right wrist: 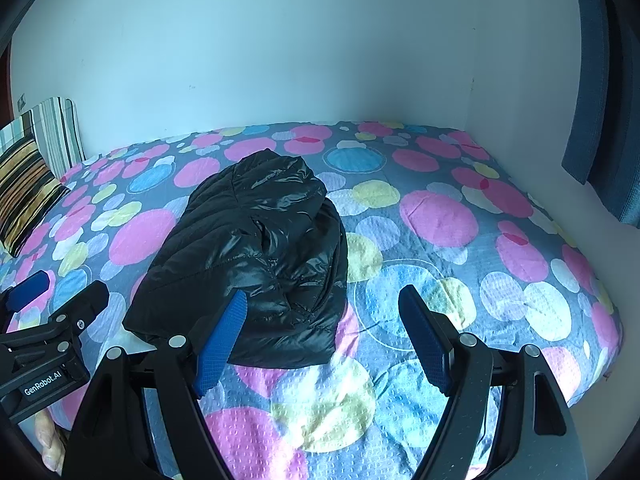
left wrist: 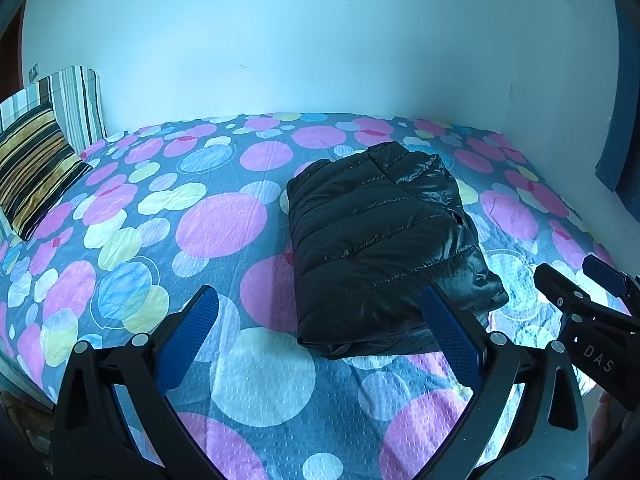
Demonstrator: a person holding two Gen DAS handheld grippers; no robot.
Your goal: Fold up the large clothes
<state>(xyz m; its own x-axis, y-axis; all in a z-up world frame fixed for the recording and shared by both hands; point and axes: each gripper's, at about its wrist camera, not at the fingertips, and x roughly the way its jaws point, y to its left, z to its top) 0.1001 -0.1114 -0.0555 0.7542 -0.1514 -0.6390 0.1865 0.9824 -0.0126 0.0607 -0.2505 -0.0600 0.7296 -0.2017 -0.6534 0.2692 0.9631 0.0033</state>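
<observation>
The left claw (left wrist: 320, 336) is seen in the left wrist view with its blue-padded fingers (left wrist: 188, 336) spread wide and nothing held between them. Just ahead of it, and slightly toward its right finger, a folded black puffer jacket (left wrist: 380, 240) is laid on the bed (left wrist: 160, 208), whose cover is printed with pink, blue, yellow and white circles. The near right corner of the jacket is partly hidden behind the right finger; whether it is touched cannot be told. Far to the claw's left, a striped cushion (left wrist: 36, 172) is propped at the head of the bed, with a striped pillow (left wrist: 76, 100) behind it against the wall (left wrist: 320, 40). The right claw (left wrist: 576, 284) is seen at the right edge, beside the jacket.

In the right wrist view, the right claw (right wrist: 324, 336) is likewise held wide apart and empty. The jacket (right wrist: 256, 256) is found ahead and to its left, its near edge partly covered by the left finger. Open bed cover (right wrist: 440, 216) is seen ahead and to the right. The left claw (right wrist: 56, 292) is visible at the far left, beside the jacket, and the cushion (right wrist: 28, 188) lies beyond it.
</observation>
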